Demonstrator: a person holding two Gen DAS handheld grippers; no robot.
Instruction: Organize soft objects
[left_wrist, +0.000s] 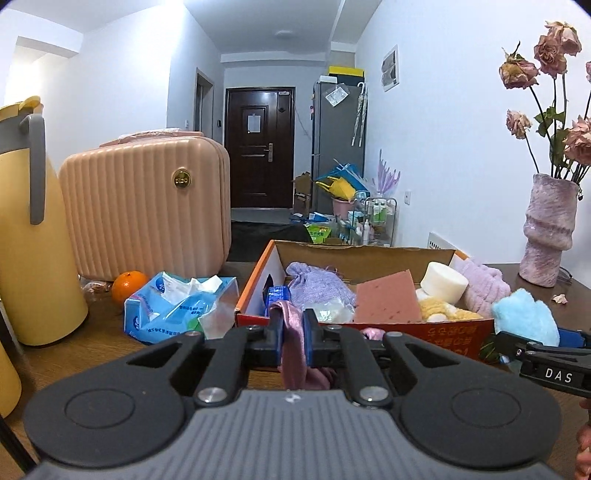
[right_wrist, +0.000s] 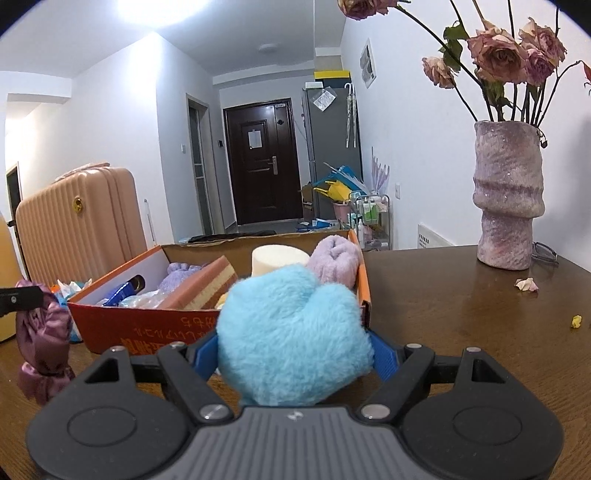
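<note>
Two tools, scrunchie and plush

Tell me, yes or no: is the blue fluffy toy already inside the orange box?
No. The blue fluffy toy sits between the right gripper fingers, in front of the orange box.

home hallway: entry door, fridge, suitcase, vase.

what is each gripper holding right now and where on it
Left gripper pinches the pink satin scrunchie across a bunched section. Right gripper clasps the blue fluffy toy by its sides.
</note>
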